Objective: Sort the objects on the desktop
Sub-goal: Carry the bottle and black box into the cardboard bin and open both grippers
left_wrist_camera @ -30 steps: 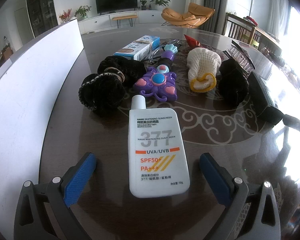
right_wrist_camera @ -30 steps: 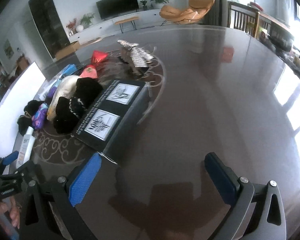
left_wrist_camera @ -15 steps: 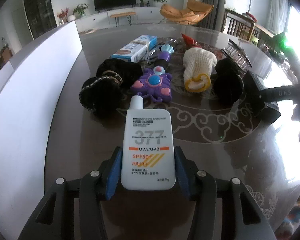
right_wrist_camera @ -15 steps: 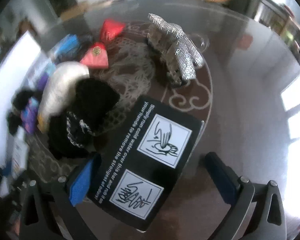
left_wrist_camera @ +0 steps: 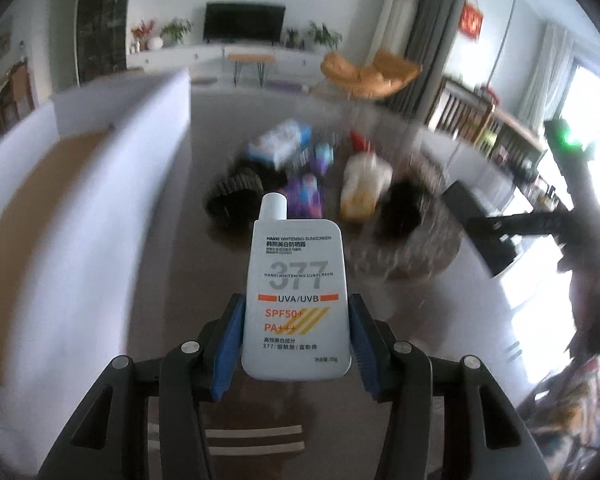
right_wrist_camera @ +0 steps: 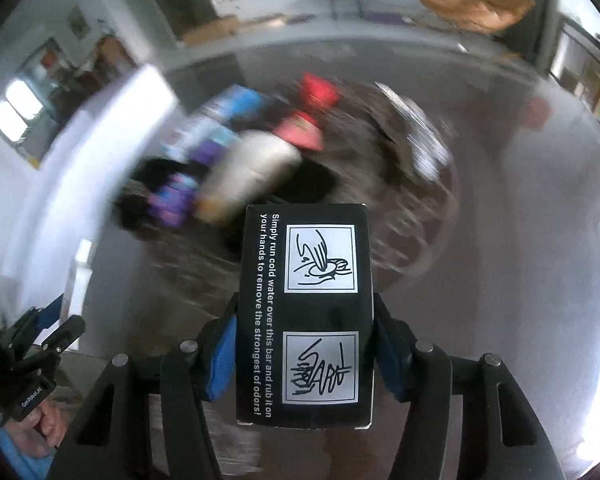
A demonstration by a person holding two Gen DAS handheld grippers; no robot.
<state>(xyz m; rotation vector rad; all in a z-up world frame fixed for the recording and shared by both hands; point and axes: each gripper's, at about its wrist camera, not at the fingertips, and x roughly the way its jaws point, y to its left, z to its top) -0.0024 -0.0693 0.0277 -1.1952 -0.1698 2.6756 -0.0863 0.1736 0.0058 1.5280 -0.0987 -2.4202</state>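
My left gripper (left_wrist_camera: 296,340) is shut on a white sunscreen bottle (left_wrist_camera: 296,280) and holds it lifted above the dark table (left_wrist_camera: 480,320). My right gripper (right_wrist_camera: 304,352) is shut on a black box (right_wrist_camera: 306,312) with white drawings and text, also lifted. The black box and right gripper show at the right edge of the left wrist view (left_wrist_camera: 484,228). The left gripper shows at the lower left of the right wrist view (right_wrist_camera: 32,352).
A blurred pile stays on the table: black scrunchies (left_wrist_camera: 236,196), a purple toy (left_wrist_camera: 304,196), a cream knitted item (left_wrist_camera: 364,184), a blue-white box (left_wrist_camera: 280,144), red pouches (right_wrist_camera: 308,112), a hair claw (right_wrist_camera: 416,132). A white open box (left_wrist_camera: 80,184) stands left.
The left gripper closed on the sunscreen bottle and lifted it off the table. The right gripper moved over the black box, closed on it and lifted it.
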